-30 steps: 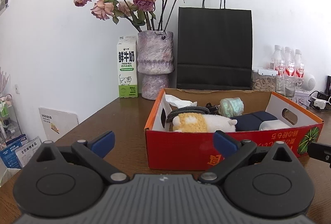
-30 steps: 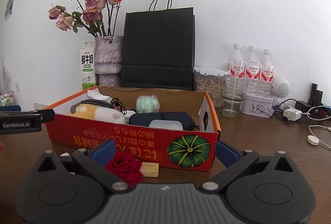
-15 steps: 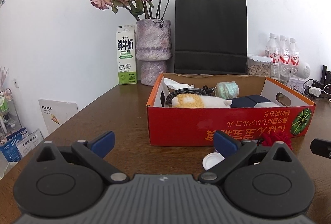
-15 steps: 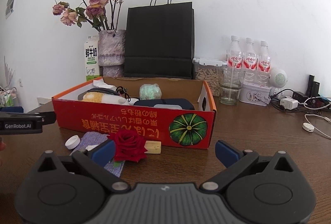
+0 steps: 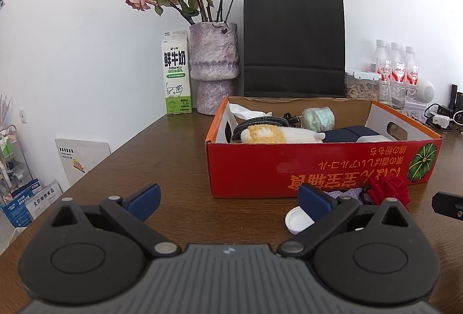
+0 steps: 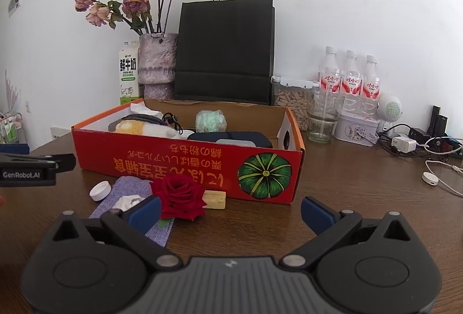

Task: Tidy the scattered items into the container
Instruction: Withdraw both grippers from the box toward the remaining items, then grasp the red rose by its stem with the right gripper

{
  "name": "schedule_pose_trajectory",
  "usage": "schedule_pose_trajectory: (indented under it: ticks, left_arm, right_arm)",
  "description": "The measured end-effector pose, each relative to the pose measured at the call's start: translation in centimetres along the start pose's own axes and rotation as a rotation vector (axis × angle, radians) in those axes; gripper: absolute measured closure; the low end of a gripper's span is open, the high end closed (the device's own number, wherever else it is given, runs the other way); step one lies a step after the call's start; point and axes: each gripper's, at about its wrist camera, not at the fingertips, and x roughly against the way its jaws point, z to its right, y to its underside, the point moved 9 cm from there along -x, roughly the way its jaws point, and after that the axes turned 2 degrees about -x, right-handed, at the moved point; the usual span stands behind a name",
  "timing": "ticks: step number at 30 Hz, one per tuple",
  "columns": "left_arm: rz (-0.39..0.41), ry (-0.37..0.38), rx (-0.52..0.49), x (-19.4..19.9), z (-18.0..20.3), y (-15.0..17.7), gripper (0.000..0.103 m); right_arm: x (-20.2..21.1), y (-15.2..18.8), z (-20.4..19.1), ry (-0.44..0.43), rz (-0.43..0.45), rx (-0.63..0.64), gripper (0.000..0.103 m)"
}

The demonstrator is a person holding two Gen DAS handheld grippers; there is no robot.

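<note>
only our right wrist view shows the yellow block (image 6: 214,199) and most of the purple cloth (image 6: 131,192) before the red box (image 6: 185,166), its long axis running left-right. both our left gripper (image 5: 228,199) and right gripper (image 6: 230,211) gape wide, holding nothing.

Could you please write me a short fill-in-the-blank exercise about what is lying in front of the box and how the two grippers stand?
1. The rose lying in front of the box is ____ in colour.
2. The jaws of the right hand-held gripper stand ____, holding nothing.
3. The white cap rests on the ____, outside the box.
4. The fruit printed on the box front is coloured ____.

Missing words: red; open; table; green
</note>
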Motion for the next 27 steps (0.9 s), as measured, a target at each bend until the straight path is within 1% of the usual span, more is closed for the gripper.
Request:
schedule_pose_trajectory:
  ticks: [6,11,13,15,18,19,23,26,27]
  left_arm:
    - [-0.003,-0.005,-0.004,0.0,0.1,0.1,0.000]
    - [-0.006,-0.004,0.006,0.0,-0.1,0.0,0.000]
    - [-0.013,-0.005,0.010,-0.1,-0.2,0.0,0.000]
    - [-0.021,-0.013,0.014,-0.2,-0.4,0.1,0.000]
    - [-0.030,-0.017,0.029,-0.3,-0.8,0.1,0.000]
    - [-0.033,-0.019,0.033,-0.4,-0.9,0.1,0.000]
    - [-0.048,-0.018,0.050,-0.5,-1.3,0.3,0.000]
    - [-0.053,-0.016,0.059,-0.6,-1.5,0.3,0.000]
    - [-0.054,-0.016,0.061,-0.6,-1.5,0.4,0.000]
  right_arm:
    - [-0.2,0.1,-0.1,0.003,-0.011,0.009,0.000]
    - [-0.5,0.2,-0.7,-0.016,-0.030,0.029,0.000]
    - [-0.9,0.1,-1.0,-0.038,-0.035,0.016,0.003]
    - [-1.3,0.0,-1.4,-0.044,-0.039,0.021,0.007]
    - [-2.3,-0.3,-2.4,-0.052,-0.051,0.031,0.010]
    - [-2.6,-0.4,-2.6,-0.054,-0.054,0.033,0.013]
    - [-4.0,-1.1,-3.4,-0.077,-0.074,0.006,0.018]
    - [-5.3,-1.4,-3.7,-0.080,-0.106,-0.026,0.026]
    - [-5.7,-1.3,-3.7,-0.083,-0.121,-0.042,0.031]
